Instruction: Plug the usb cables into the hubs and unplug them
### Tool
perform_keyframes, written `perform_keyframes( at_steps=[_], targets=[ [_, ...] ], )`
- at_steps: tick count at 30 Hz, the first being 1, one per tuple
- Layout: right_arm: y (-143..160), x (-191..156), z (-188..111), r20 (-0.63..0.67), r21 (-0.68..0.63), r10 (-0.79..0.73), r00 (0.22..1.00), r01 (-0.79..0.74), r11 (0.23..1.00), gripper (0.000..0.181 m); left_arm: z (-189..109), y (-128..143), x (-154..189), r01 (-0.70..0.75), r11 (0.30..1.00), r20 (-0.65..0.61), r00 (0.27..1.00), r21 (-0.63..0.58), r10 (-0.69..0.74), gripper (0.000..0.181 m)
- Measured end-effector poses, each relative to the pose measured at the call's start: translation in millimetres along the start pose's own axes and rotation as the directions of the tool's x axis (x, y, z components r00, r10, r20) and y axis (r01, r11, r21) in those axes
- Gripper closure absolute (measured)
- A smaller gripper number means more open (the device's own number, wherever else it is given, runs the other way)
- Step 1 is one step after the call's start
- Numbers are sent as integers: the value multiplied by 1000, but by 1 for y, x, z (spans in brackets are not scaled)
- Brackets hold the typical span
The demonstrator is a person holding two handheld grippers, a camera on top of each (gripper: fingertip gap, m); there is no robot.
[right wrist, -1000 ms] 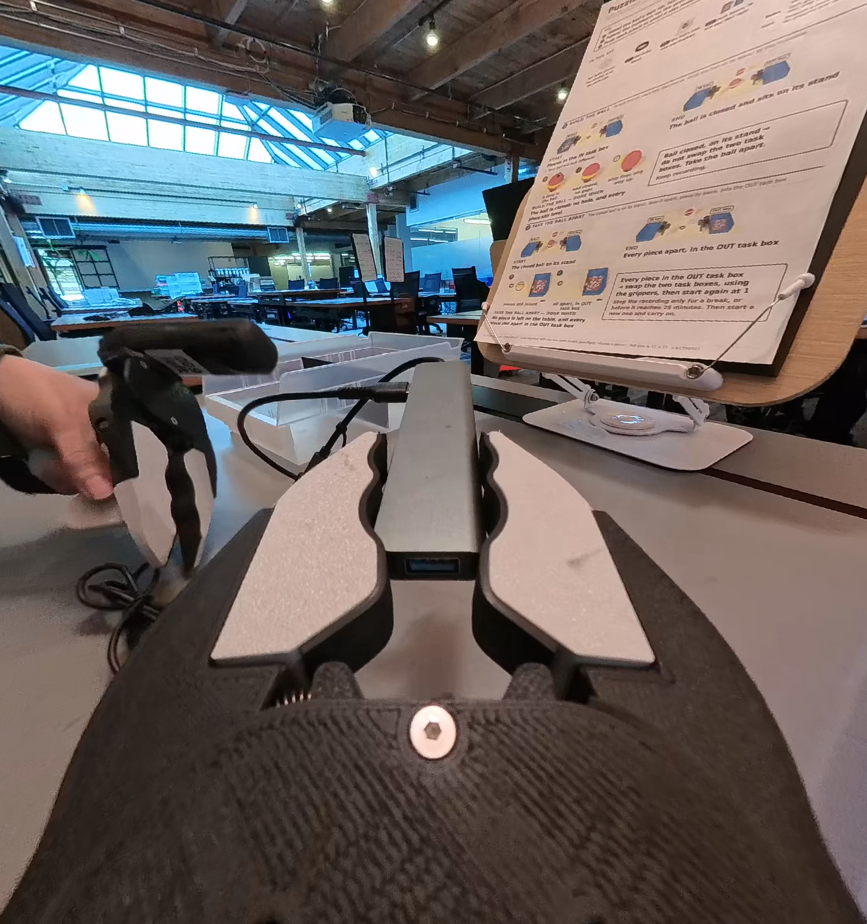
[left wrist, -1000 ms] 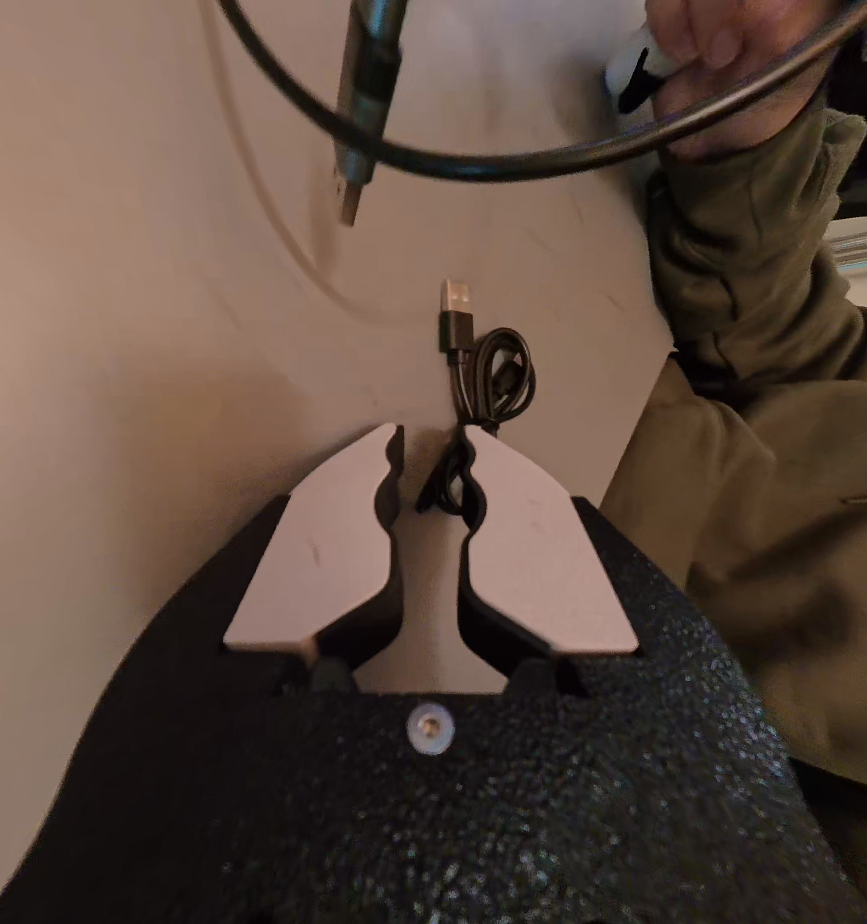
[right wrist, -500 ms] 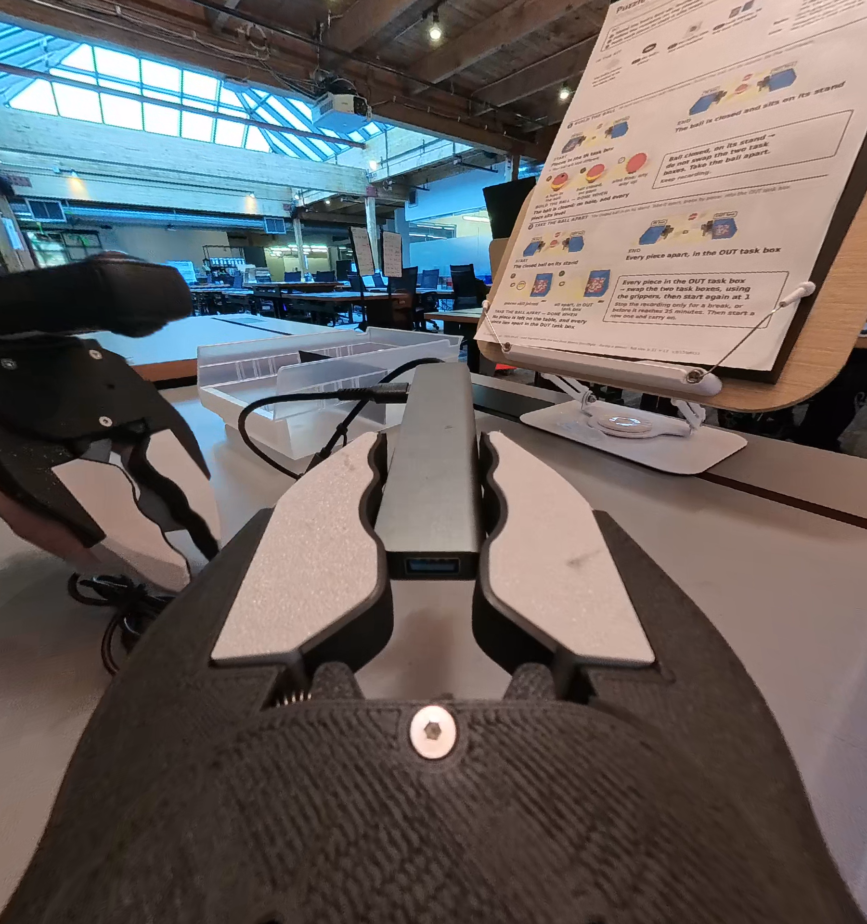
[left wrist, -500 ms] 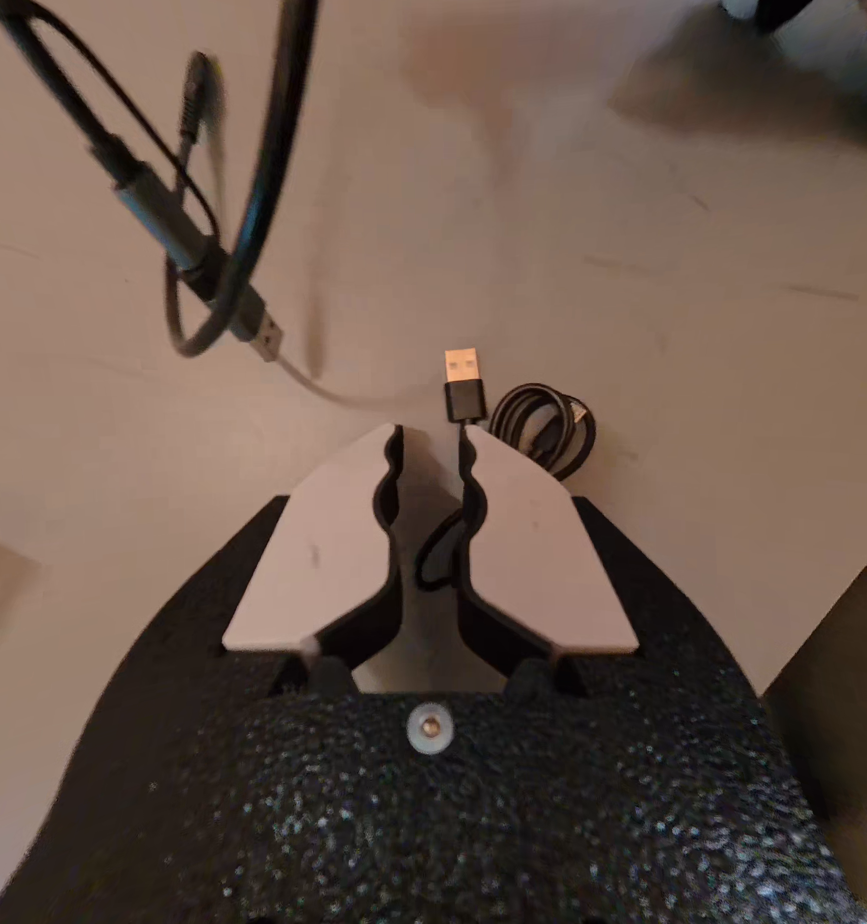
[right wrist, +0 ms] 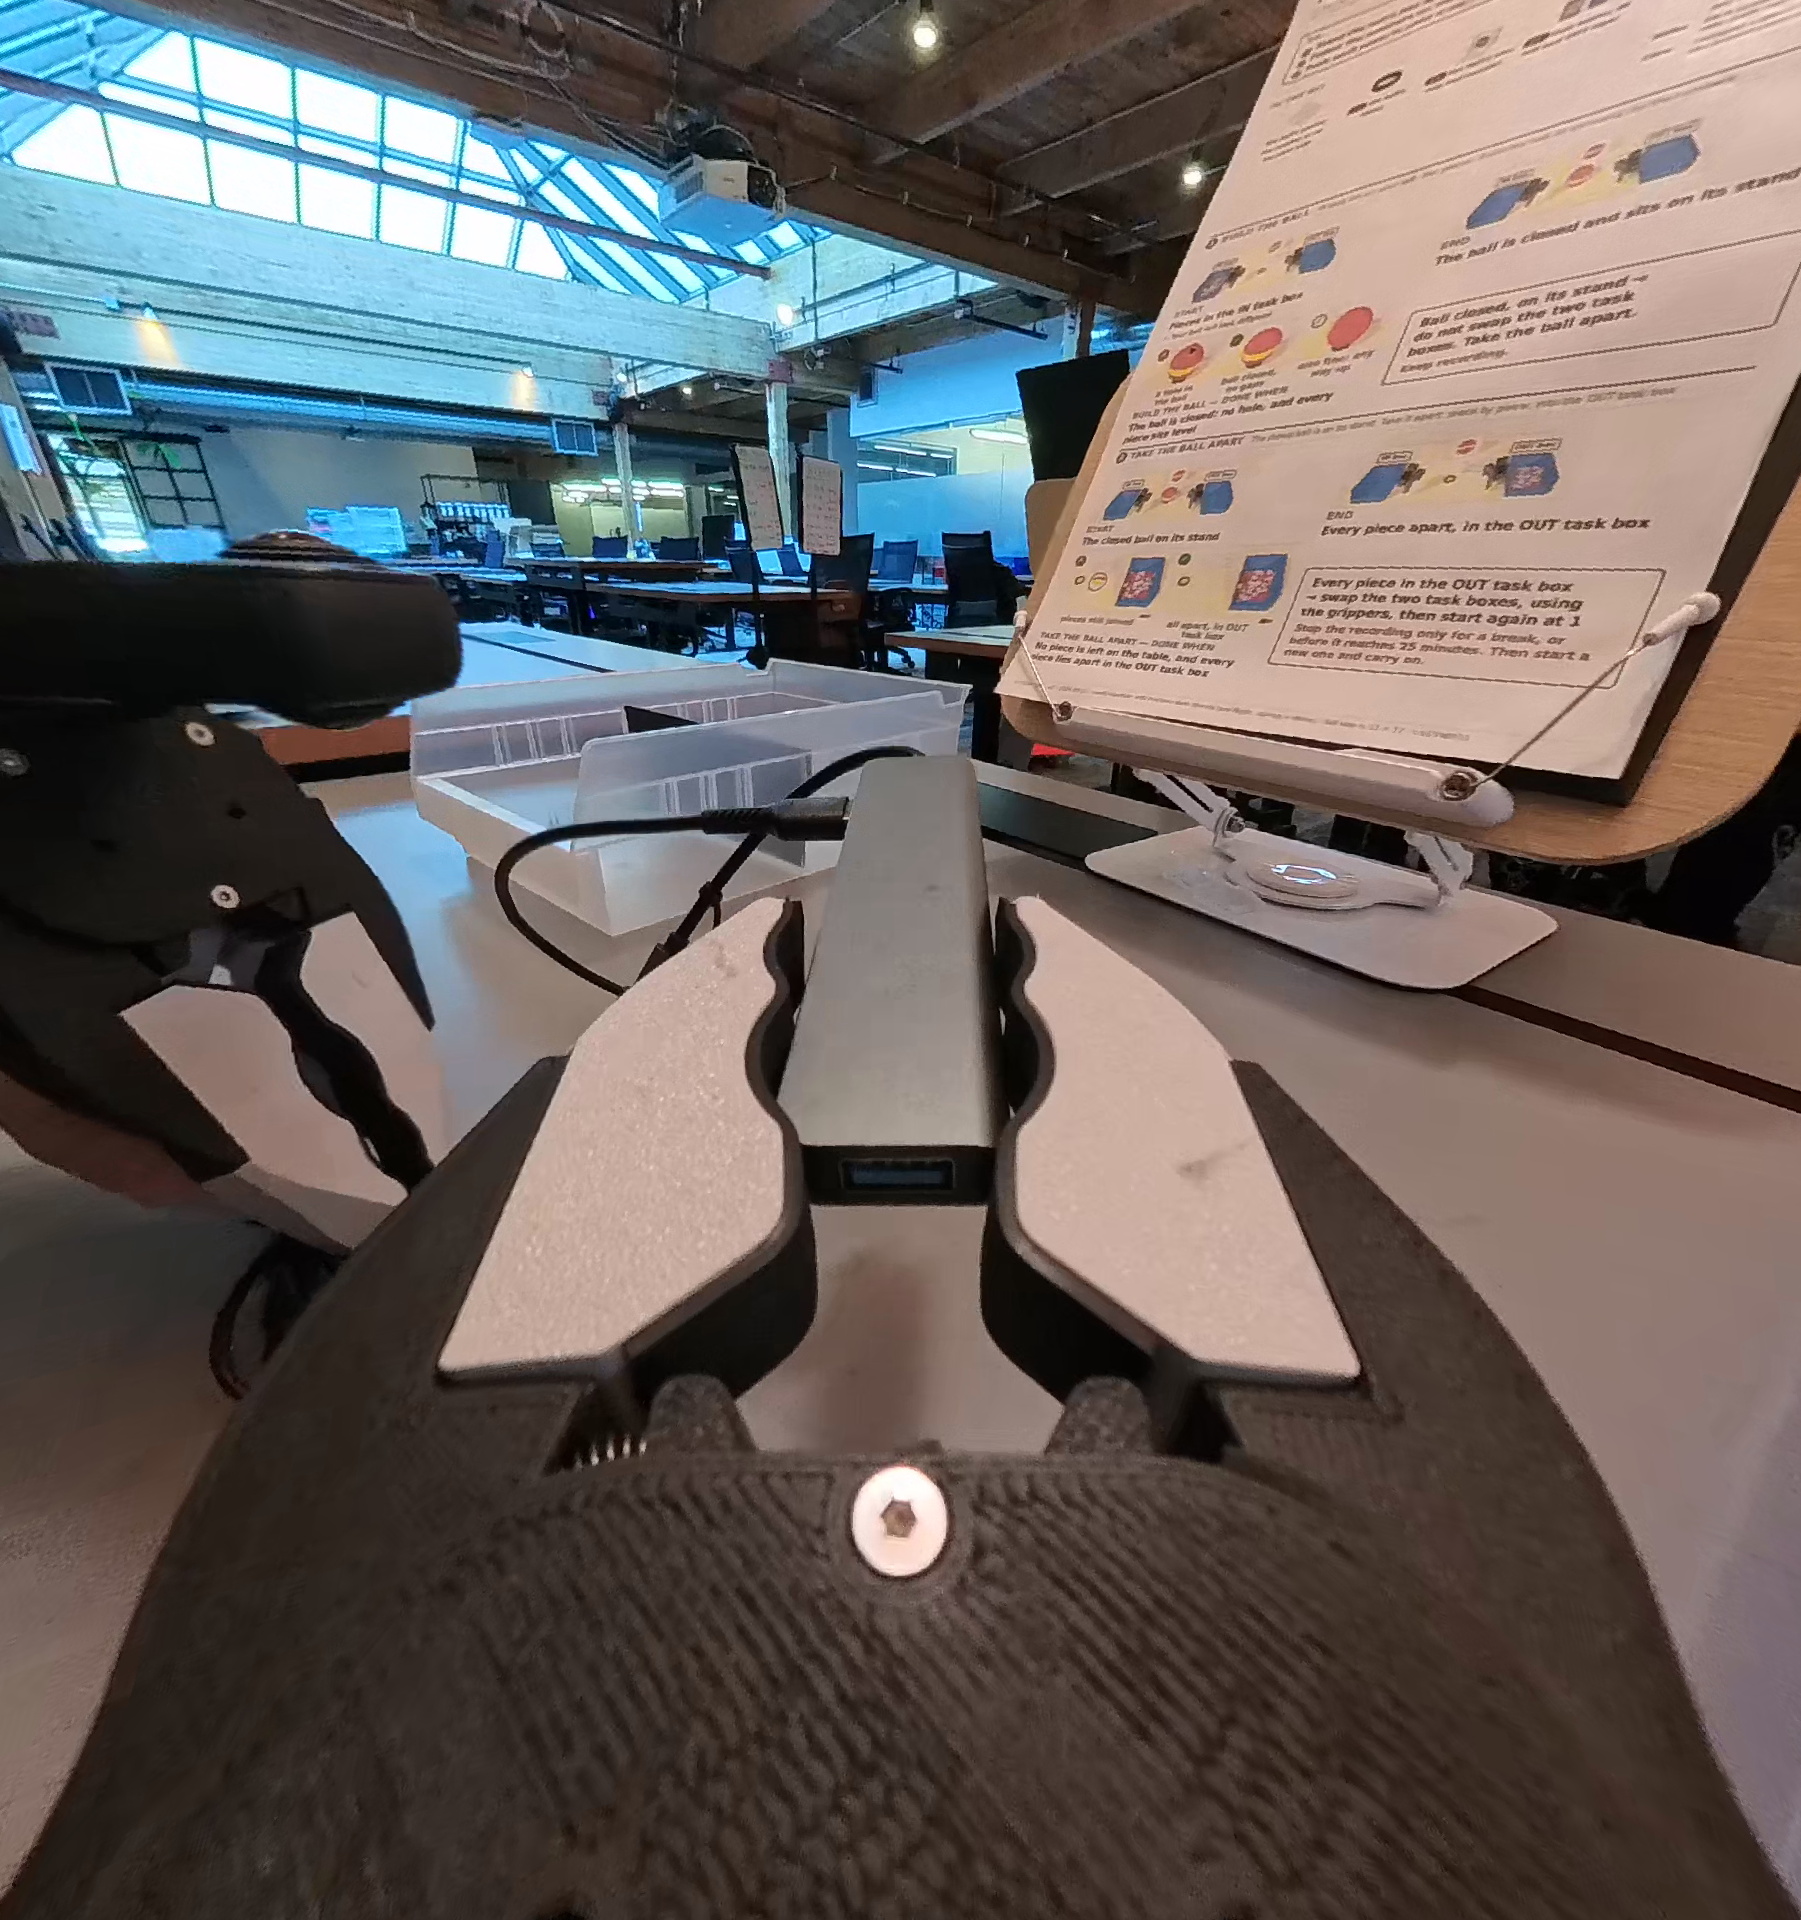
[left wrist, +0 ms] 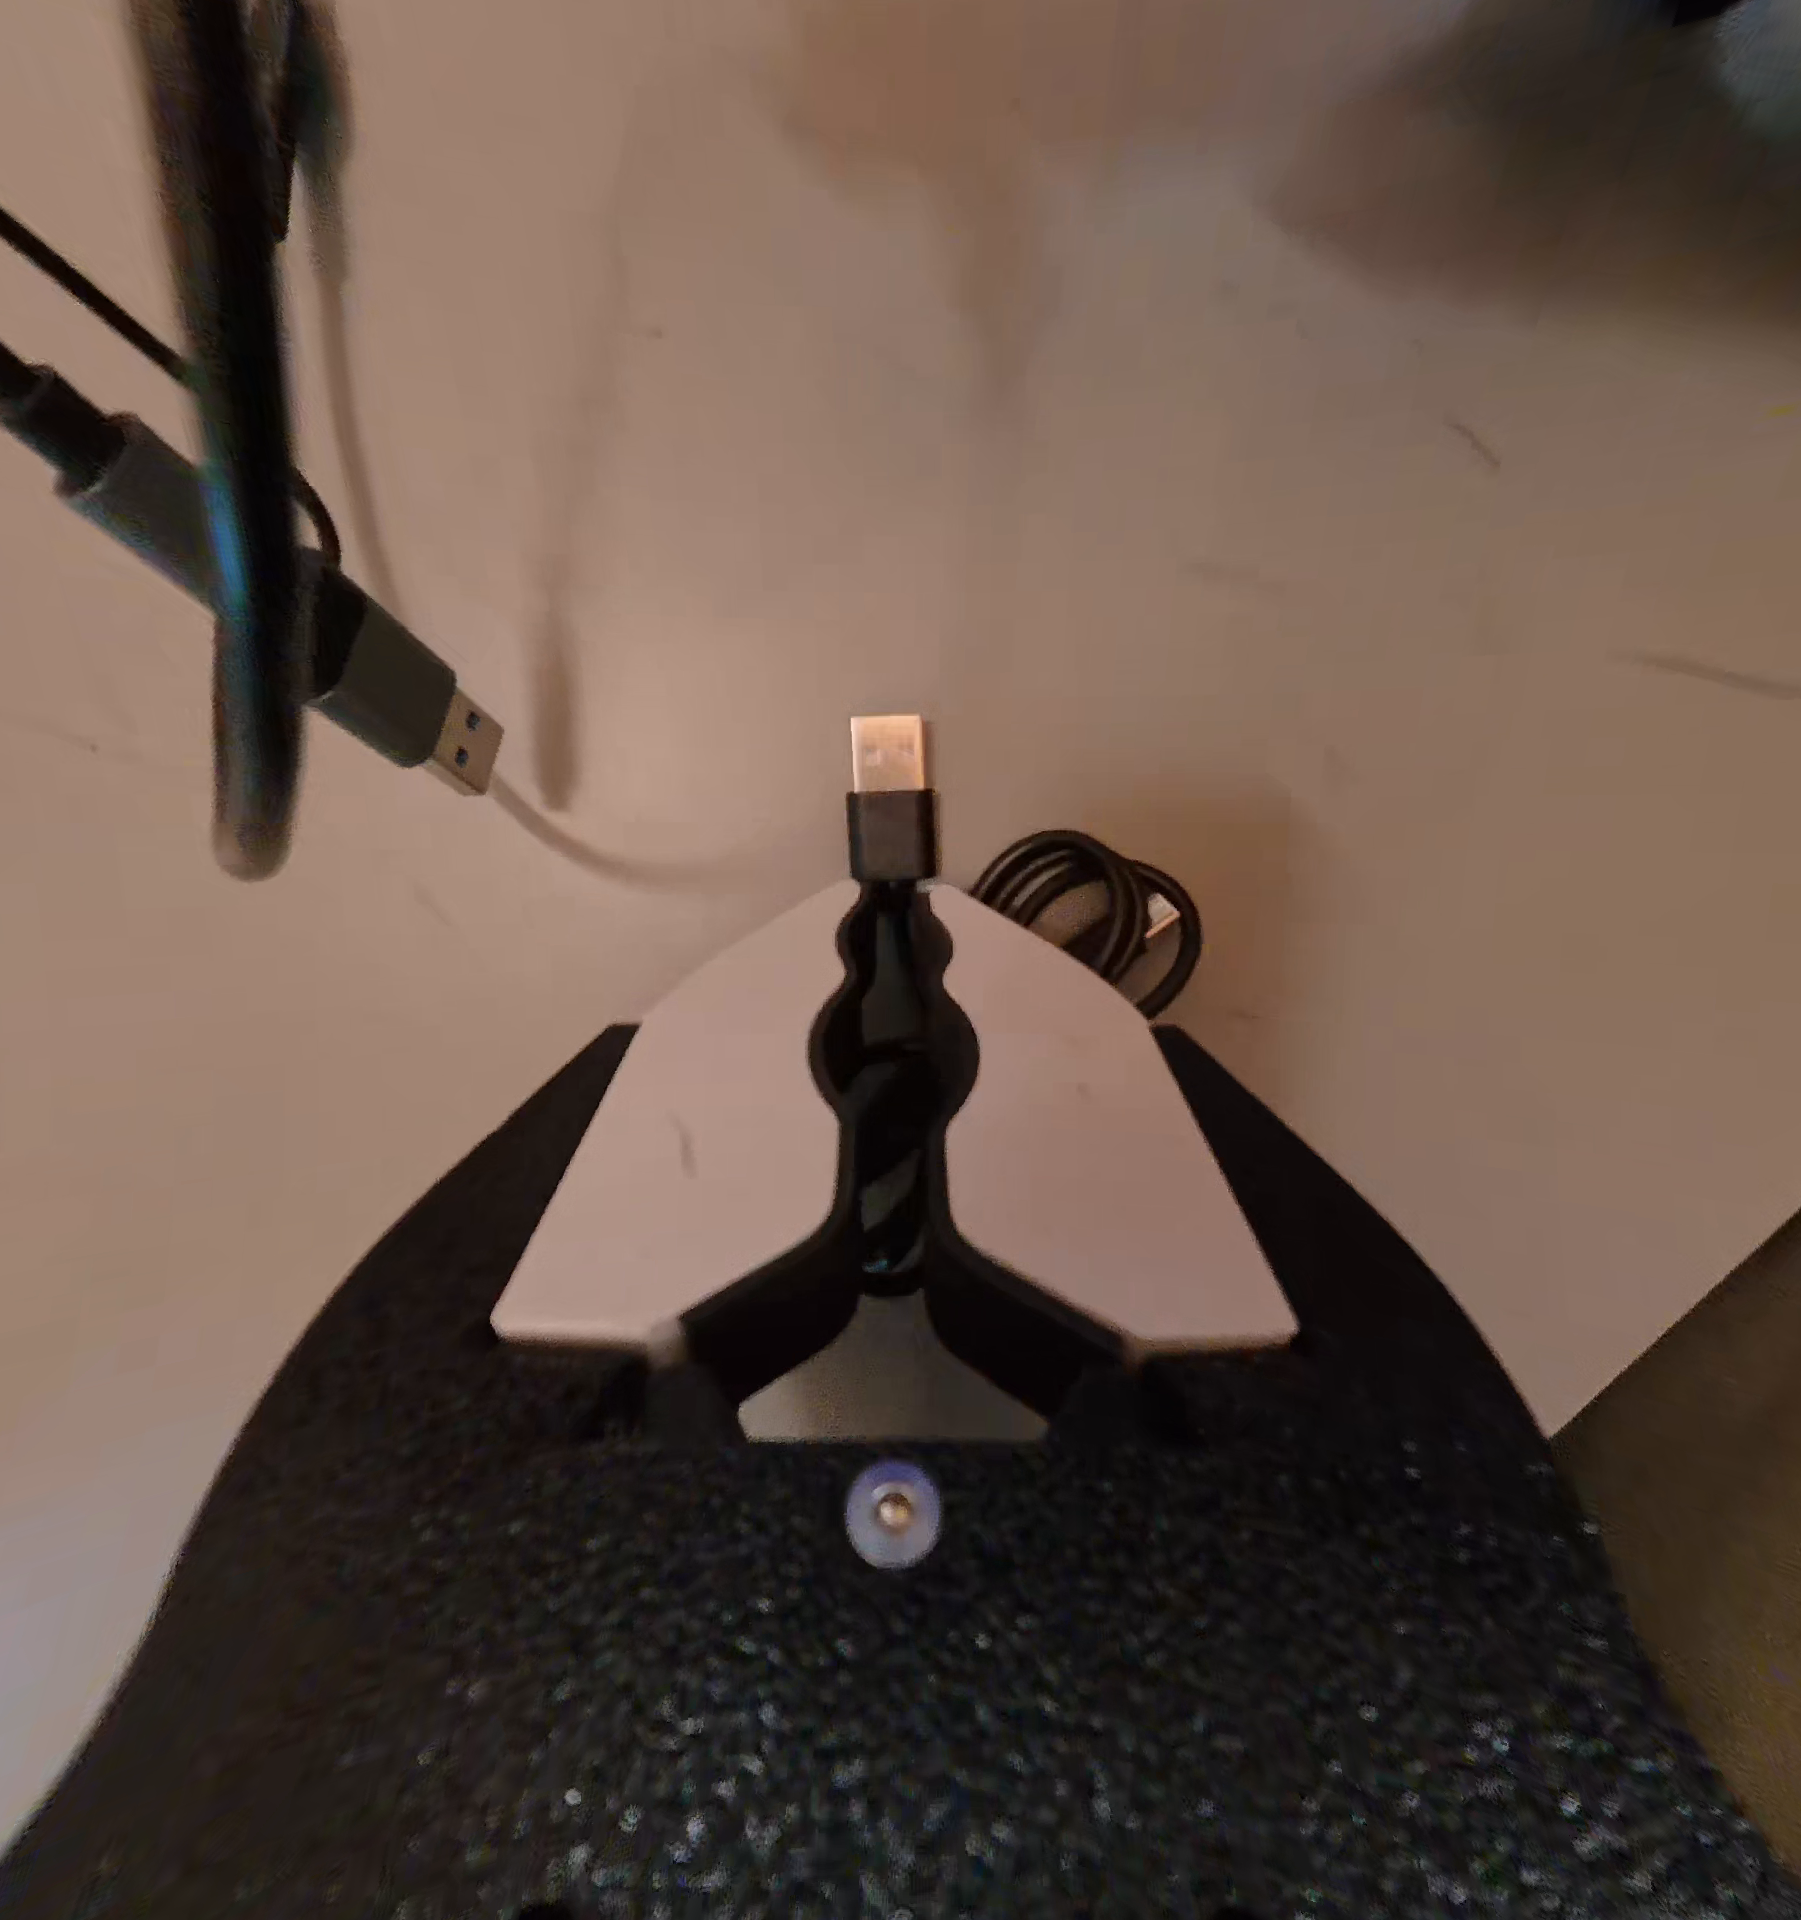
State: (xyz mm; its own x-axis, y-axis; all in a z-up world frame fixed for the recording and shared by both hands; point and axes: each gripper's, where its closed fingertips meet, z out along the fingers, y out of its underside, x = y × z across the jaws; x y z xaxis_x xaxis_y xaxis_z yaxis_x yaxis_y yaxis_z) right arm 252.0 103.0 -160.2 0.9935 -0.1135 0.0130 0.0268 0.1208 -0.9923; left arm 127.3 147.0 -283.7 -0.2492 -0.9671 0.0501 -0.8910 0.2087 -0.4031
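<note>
My left gripper (left wrist: 891,894) is shut on a black USB cable (left wrist: 888,1132) just behind its plug (left wrist: 890,800), whose silver tip points away from me over the table. The rest of that cable lies coiled (left wrist: 1104,914) to the right. My right gripper (right wrist: 901,914) is shut on a grey USB hub (right wrist: 901,977), held above the table with a blue port facing the camera. The hub's own black lead (right wrist: 605,862) hangs down, and its grey plug (left wrist: 397,686) dangles at the left of the left wrist view. The left gripper also shows in the right wrist view (right wrist: 283,1060).
Clear plastic bins (right wrist: 688,748) stand at the back of the pale table (right wrist: 1498,1195). A wooden stand with a printed sheet (right wrist: 1447,436) stands at the back right. The table's edge (left wrist: 1706,1299) runs at the right in the left wrist view. The tips of one gripper are about 20 centimeters away from the tips of the other.
My left gripper has closed on the black cable behind its plug. The hub's dangling plug has swung left and lower. The right gripper holds the hub steady.
</note>
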Motion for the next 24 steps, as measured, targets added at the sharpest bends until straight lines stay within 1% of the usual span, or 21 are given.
perform_keyframes(
  at_steps=[1, 6, 10, 11, 12, 13, 14, 15, 16, 17, 19, 20, 21, 24],
  targets=[
    [0, 0, 0, 0, 0, -2, 1000, 2, 1000, 146, 0, -1, 0, 5, 1000, -12, 1000, 9, -4, 175],
    [-1, 1, -1, -3, 5, 7, 1000, -7, 1000, 146, 1, -2, 0, -47, 996, 6, 999, 69, 47, 176],
    [-2, 0, -1, -9, 14, -5, 1000, 5, 1000, 146, 1, -1, 0, -45, 997, 0, 999, 56, 45, 175],
    [-2, 1, -2, -13, 19, -7, 1000, 8, 1000, 146, -1, 0, 0, -36, 999, 3, 999, 37, 36, 169],
    [-3, 1, -2, -17, 25, -9, 1000, 9, 1000, 146, -6, 2, 5, -38, 999, -22, 999, 17, 38, 167],
    [-4, 1, -3, -20, 29, -10, 1000, 11, 1000, 146, -14, 0, 14, -52, 998, -71, 996, 28, 54, 168],
    [-4, 2, -3, -26, 31, -12, 1000, 13, 999, 146, -24, -9, 24, -64, 995, -115, 991, 77, 73, 167],
    [-4, 2, -3, -33, 35, -16, 999, 17, 999, 146, -36, -22, 30, -66, 987, -128, 988, 147, 85, 166],
    [-4, 1, -3, -32, 37, -20, 999, 21, 999, 146, -48, -37, 29, -59, 972, -100, 992, 228, 83, 165],
    [-4, 1, -2, -30, 35, -25, 999, 26, 999, 146, -60, -54, 21, -52, 950, -29, 998, 309, 64, 164],
    [-4, -1, -1, -35, 37, -38, 999, 39, 999, 146, -78, -82, -4, -96, 898, 167, 986, 429, 26, 157],
    [-4, -1, -1, -40, 38, -35, 999, 36, 999, 146, -83, -91, -14, -131, 884, 244, 970, 448, 20, 160],
    [-5, 0, -1, -48, 42, -30, 998, 32, 999, 146, -83, -97, -18, -153, 878, 277, 960, 454, 24, 161],
    [-5, 6, -3, -81, 44, -17, 997, 21, 999, 146, -72, -111, -22, -155, 878, 288, 957, 452, 20, 158]
  ],
)
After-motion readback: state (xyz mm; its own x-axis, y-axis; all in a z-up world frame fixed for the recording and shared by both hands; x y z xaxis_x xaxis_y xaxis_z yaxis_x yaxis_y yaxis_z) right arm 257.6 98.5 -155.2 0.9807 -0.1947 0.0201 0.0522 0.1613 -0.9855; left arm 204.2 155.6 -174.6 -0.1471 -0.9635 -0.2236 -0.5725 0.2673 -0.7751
